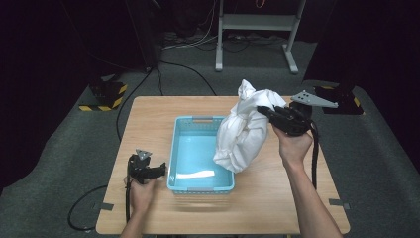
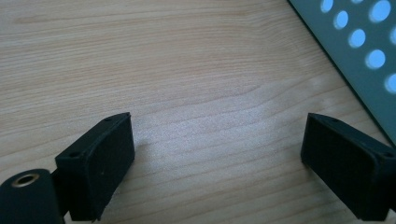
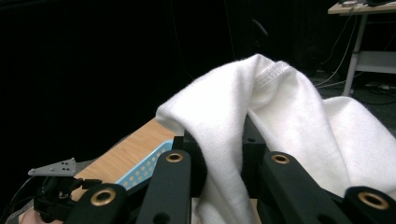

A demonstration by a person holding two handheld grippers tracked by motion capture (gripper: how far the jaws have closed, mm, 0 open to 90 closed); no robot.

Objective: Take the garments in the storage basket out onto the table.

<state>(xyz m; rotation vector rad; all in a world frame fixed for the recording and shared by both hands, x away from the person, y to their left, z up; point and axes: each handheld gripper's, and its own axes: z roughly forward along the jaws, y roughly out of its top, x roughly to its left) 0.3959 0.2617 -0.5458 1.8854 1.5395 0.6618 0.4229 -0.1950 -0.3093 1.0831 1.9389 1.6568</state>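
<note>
- The right gripper was clamped on a bunched white cloth, holding it up over the right end of the blue basket on the table
- In the right gripper view the fabric was pinched between the jaws, with a stitched hem riding over the top
- The left gripper rested low on the table just beside the basket's left wall, its jaws spread wide with nothing between them, bare wood under the fingers
- Risk, as I judged it: only a fold was pinched, so the heavy hanging bulk might slip out of the grip
- Another risk: the cloth's lower end hung at the basket's right rim and could snag or drape outside it
- A snag could drag the light basket, since nothing held it
- No brand, label or writing could be read anywhere; a pale strip lay on the basket floor, blank as far as I could tell
</note>
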